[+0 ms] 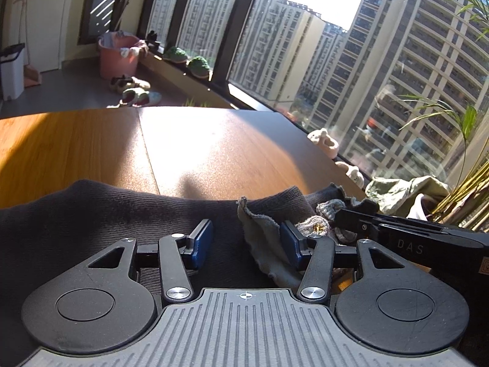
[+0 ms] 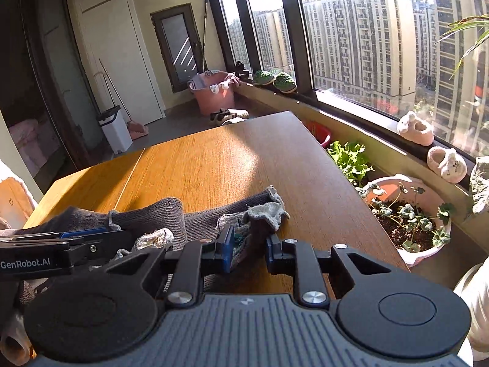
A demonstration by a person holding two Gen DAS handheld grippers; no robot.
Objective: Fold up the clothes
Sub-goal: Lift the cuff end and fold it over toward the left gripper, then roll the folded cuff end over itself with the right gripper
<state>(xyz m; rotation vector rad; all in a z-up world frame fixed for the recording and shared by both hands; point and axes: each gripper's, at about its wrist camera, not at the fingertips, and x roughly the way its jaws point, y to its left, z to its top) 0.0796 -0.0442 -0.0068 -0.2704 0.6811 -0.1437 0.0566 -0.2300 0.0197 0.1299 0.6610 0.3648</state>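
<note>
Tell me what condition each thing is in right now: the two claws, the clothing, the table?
Left gripper: open, over the cloth.
Right gripper: open, cloth between its fingers.
Dark garment: crumpled, unfolded, on the table.
Grey cloth: rumpled, on the garment's edge.
Table: sunlit.

Both wrist views look low and close across the wooden table toward the windows.

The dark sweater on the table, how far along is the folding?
Nothing looks folded yet: the dark sweater lies bunched at the near edge of the wooden table, its frayed grey edge rumpled. Both the left gripper and right gripper sit open over the cloth, gripping nothing. Flattening and folding remain.
</note>
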